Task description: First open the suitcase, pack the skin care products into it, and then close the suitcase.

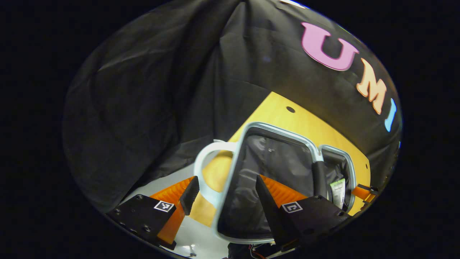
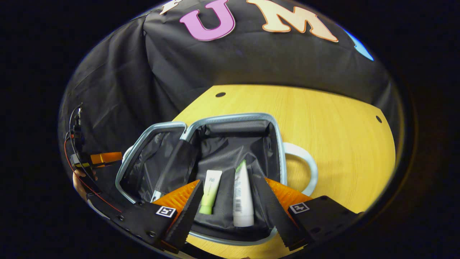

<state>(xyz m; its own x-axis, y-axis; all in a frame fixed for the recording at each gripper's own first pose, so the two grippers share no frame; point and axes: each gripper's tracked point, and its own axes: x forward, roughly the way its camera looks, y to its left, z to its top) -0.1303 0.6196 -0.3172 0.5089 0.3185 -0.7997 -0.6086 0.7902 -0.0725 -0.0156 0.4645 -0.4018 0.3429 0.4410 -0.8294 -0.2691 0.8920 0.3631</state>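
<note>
Spread fingers of the right gripper [image 2: 224, 210] hang over the open suitcase [image 2: 230, 120], touching nothing, with two tubes between them on the dark lining: a green tube [image 2: 211, 190] and, just beside it, a white tube [image 2: 242, 196]. Both lie in the half nearer the white handle [image 2: 305, 169], on the wooden table [image 2: 334, 129]. To the left, a hand [image 2: 81, 183] holds the other gripper by the raised half. From the left gripper view, the left gripper [image 1: 224, 190] is also parted, its fingers straddling the suitcase's pale rim without pressing on it.
</note>
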